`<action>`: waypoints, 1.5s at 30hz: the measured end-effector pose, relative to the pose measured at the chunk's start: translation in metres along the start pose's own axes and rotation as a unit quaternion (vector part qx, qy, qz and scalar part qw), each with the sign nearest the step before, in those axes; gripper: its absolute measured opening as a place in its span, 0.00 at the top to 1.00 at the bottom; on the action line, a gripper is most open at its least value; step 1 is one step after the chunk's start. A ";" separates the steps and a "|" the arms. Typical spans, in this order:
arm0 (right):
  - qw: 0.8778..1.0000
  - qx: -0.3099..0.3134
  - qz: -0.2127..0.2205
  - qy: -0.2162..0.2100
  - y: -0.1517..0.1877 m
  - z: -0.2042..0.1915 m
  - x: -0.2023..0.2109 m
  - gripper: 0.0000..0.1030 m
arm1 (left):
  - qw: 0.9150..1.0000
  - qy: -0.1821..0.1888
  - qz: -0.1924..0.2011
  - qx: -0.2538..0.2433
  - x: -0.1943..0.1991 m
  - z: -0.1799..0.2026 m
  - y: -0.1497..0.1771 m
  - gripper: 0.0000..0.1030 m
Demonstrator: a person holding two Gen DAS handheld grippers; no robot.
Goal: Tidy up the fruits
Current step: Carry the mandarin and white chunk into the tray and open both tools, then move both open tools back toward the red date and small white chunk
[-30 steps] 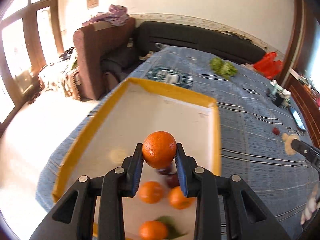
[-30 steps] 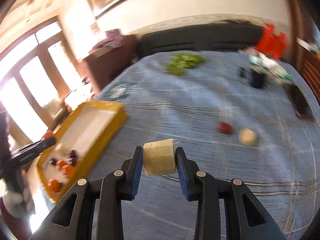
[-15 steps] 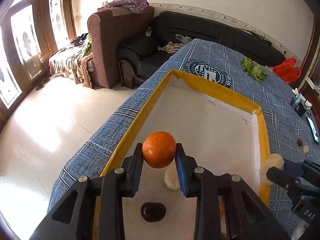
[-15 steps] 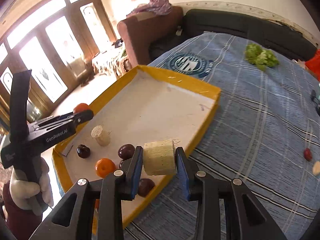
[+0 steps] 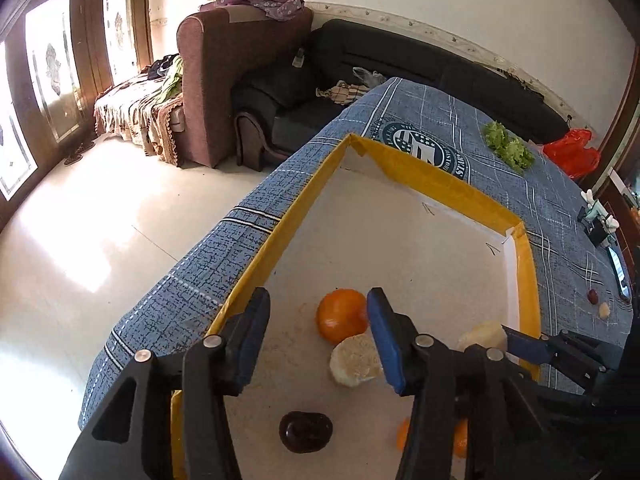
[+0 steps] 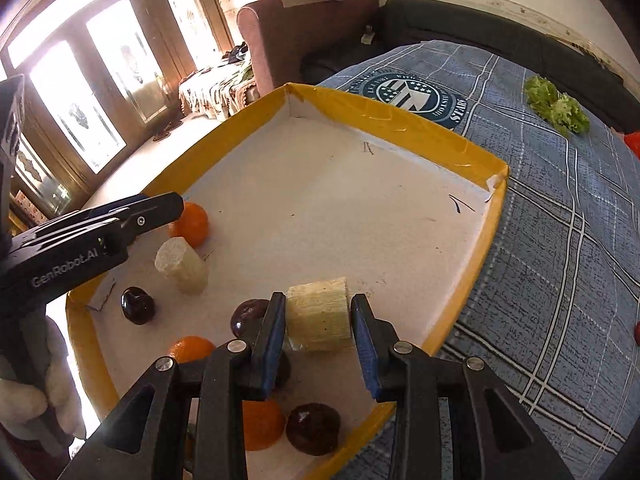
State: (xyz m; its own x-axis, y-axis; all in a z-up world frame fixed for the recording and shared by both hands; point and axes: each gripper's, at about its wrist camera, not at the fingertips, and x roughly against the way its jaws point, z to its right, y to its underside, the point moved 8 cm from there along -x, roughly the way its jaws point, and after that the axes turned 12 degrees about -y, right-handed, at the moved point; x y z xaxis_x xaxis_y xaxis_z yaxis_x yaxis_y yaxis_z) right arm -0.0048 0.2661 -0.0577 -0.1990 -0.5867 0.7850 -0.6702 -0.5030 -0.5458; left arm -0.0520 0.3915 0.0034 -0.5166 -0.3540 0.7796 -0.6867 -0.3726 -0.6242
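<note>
A yellow-rimmed tray (image 5: 436,184) (image 6: 400,120) lies on the blue cloth. My left gripper (image 5: 316,320) is open; an orange (image 5: 342,315) (image 6: 193,224) rests on the tray floor between its fingers, beside a pale cut cylinder (image 5: 354,360) (image 6: 182,260). My right gripper (image 6: 318,330) has a second pale cylinder piece (image 6: 318,316) (image 5: 480,334) between its fingers over the tray's right part; the right finger stands slightly off it. Dark plums (image 6: 138,305) (image 5: 306,432) and more oranges (image 6: 260,424) lie in the near part of the tray.
Green lettuce (image 6: 558,106) (image 5: 508,146) and a red bag (image 5: 572,156) lie far on the table. A small red fruit (image 5: 593,296) and a pale piece (image 5: 604,311) sit on the cloth at right. Sofas stand behind; the table edge drops to the floor at left.
My left gripper opened and let the orange down onto the tray beside the cylinder. My right gripper moved over the tray with its cylinder piece, and its fingers have widened.
</note>
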 end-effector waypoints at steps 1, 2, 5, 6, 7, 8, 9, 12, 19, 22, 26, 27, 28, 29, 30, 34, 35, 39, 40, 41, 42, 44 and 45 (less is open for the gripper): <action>1.000 0.000 0.001 -0.002 0.000 -0.002 0.001 0.64 | 1.000 0.000 0.003 0.001 0.004 -0.001 0.001 0.46; 1.000 -0.002 0.002 -0.005 0.001 -0.003 0.002 0.64 | 1.000 0.001 0.006 0.003 0.009 -0.001 0.001 0.45; 1.000 -0.003 0.008 -0.009 0.002 -0.006 0.010 0.63 | 1.000 0.003 0.016 0.005 0.025 0.001 0.002 0.40; 1.000 -0.003 0.011 -0.011 0.002 -0.007 0.013 0.62 | 1.000 0.005 0.022 0.004 0.032 0.002 0.003 0.38; 1.000 -0.003 0.014 -0.012 0.002 -0.008 0.017 0.62 | 1.000 0.004 0.027 0.003 0.039 0.003 0.004 0.36; 1.000 -0.003 0.018 -0.012 0.002 -0.009 0.022 0.61 | 0.999 0.003 0.031 0.003 0.044 0.004 0.005 0.35; 1.000 -0.002 0.023 -0.012 0.003 -0.010 0.028 0.60 | 0.999 0.003 0.036 0.001 0.051 0.006 0.005 0.33; 0.999 -0.001 0.038 -0.012 0.005 -0.012 0.046 0.56 | 0.998 -0.003 0.055 -0.006 0.073 0.013 0.010 0.27; 0.998 -0.006 0.065 -0.001 0.022 -0.006 0.082 0.51 | 0.996 -0.006 0.086 -0.018 0.115 0.033 0.020 0.23; 0.997 -0.013 0.073 0.004 0.032 -0.001 0.094 0.51 | 0.995 -0.009 0.094 -0.026 0.126 0.043 0.026 0.23; 0.996 -0.029 0.085 0.009 0.042 0.014 0.110 0.51 | 0.994 -0.001 0.100 -0.037 0.138 0.057 0.032 0.23; 0.996 -0.032 0.087 0.010 0.044 0.018 0.113 0.50 | 0.994 0.000 0.101 -0.040 0.140 0.061 0.034 0.23; 0.995 -0.036 0.089 0.011 0.047 0.021 0.116 0.50 | 0.994 0.000 0.102 -0.044 0.142 0.064 0.035 0.23; 0.995 -0.041 0.092 0.012 0.050 0.026 0.120 0.50 | 0.993 0.001 0.104 -0.048 0.145 0.068 0.037 0.23; 0.995 -0.045 0.094 0.013 0.053 0.029 0.123 0.50 | 0.993 0.002 0.105 -0.051 0.146 0.072 0.037 0.23; 0.993 -0.063 0.099 0.019 0.064 0.046 0.133 0.50 | 0.992 0.006 0.109 -0.066 0.151 0.089 0.044 0.23; 0.992 -0.068 0.101 0.021 0.068 0.051 0.135 0.50 | 0.992 0.008 0.109 -0.070 0.152 0.093 0.045 0.23; 0.990 -0.086 0.104 0.029 0.079 0.071 0.144 0.50 | 0.990 0.013 0.109 -0.084 0.154 0.110 0.049 0.23; 0.990 -0.091 0.105 0.032 0.082 0.077 0.146 0.50 | 0.990 0.014 0.108 -0.086 0.154 0.113 0.050 0.23; 0.989 -0.098 0.106 0.035 0.085 0.084 0.148 0.50 | 0.990 0.017 0.107 -0.088 0.154 0.117 0.051 0.23; 0.988 -0.104 0.107 0.037 0.088 0.092 0.151 0.50 | 0.990 0.019 0.107 -0.091 0.154 0.121 0.051 0.23; 0.986 -0.116 0.109 0.043 0.095 0.107 0.156 0.50 | 0.990 0.023 0.104 -0.096 0.154 0.129 0.053 0.23; 0.985 -0.122 0.111 0.048 0.098 0.115 0.159 0.50 | 0.990 0.028 0.101 -0.099 0.153 0.134 0.055 0.23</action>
State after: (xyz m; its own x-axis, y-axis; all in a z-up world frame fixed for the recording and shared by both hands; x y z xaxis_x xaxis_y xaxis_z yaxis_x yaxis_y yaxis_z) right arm -0.0200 0.0501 -0.0200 -0.4179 -0.5967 0.6850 -0.7522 -0.1956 -0.6293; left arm -0.1002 0.2017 0.0821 -0.6769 -0.3534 0.6457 -0.6509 -0.1224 -0.7493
